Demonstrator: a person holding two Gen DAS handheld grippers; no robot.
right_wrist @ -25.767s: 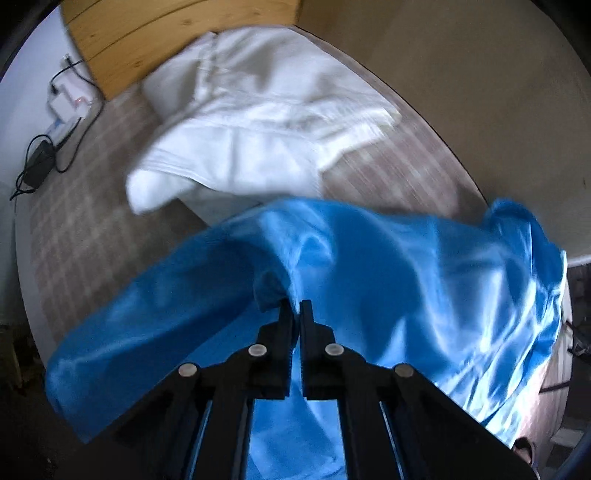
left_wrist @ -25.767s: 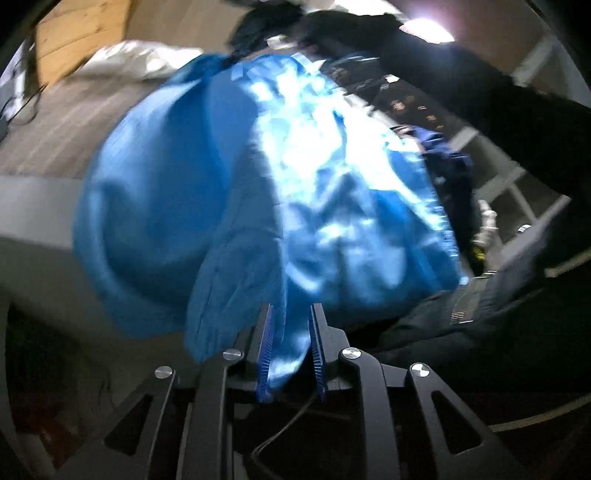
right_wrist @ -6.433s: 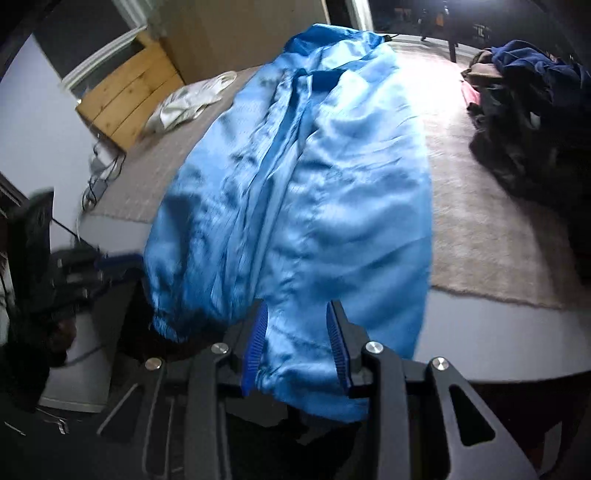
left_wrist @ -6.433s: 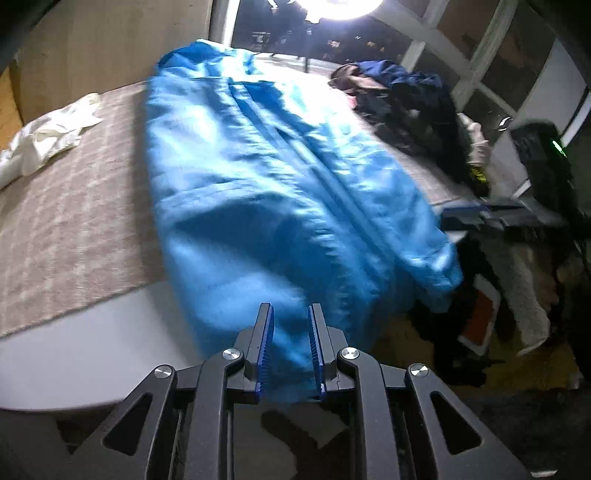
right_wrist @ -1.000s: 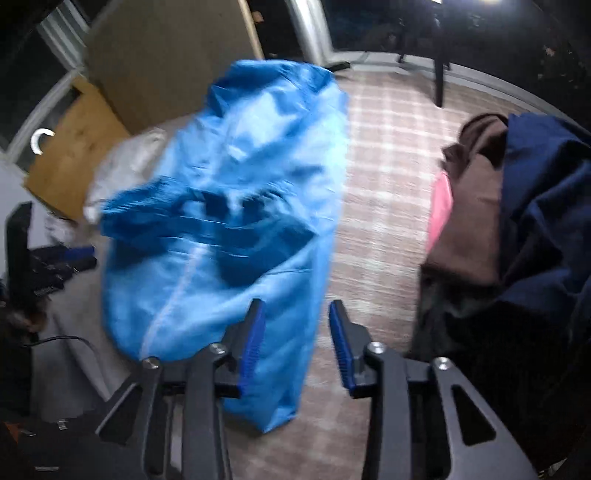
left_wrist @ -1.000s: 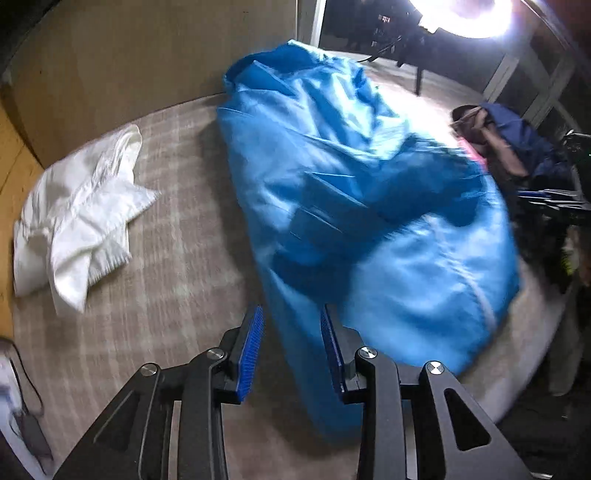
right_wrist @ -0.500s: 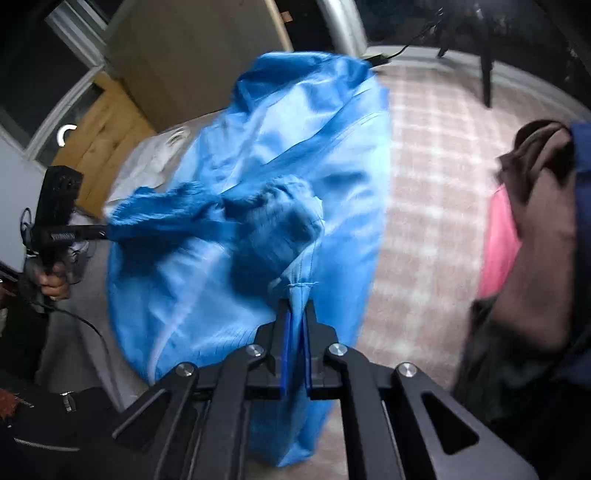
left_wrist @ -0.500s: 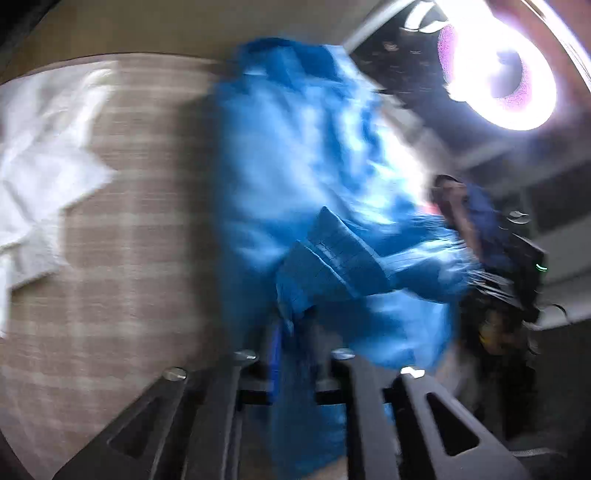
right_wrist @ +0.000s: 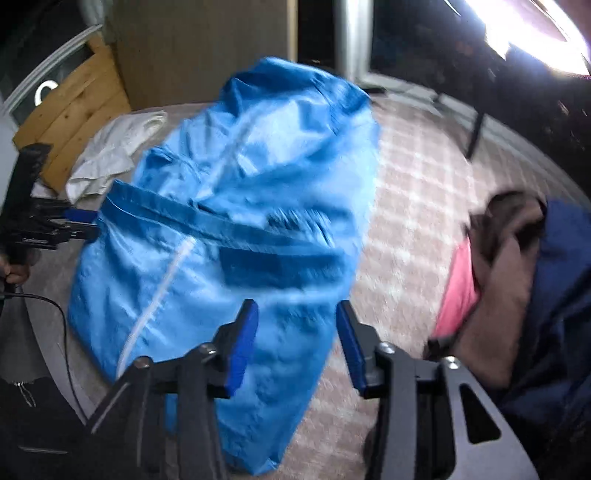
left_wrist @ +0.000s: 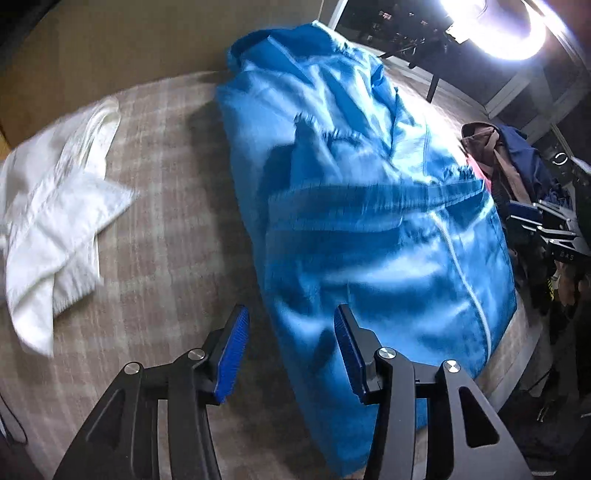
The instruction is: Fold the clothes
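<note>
A shiny blue jacket (left_wrist: 369,229) lies lengthwise on the checked bed cover, both sleeves folded across its front, white zip line showing; it also fills the right wrist view (right_wrist: 240,229). My left gripper (left_wrist: 290,354) is open and empty, above the jacket's near left edge. My right gripper (right_wrist: 295,349) is open and empty, over the jacket's lower right part. The left gripper also shows at the left edge of the right wrist view (right_wrist: 79,221), next to the jacket's side.
A white garment (left_wrist: 55,206) lies crumpled on the bed left of the jacket. A pile of brown, pink and navy clothes (right_wrist: 517,288) sits to the right. A wooden headboard (right_wrist: 74,110) and a bright ring lamp (left_wrist: 509,29) stand behind.
Half a second ago both grippers were shut on the sleeve cuffs. They have let go, opened wide and pulled back; the sleeves now lie across the jacket's front.
</note>
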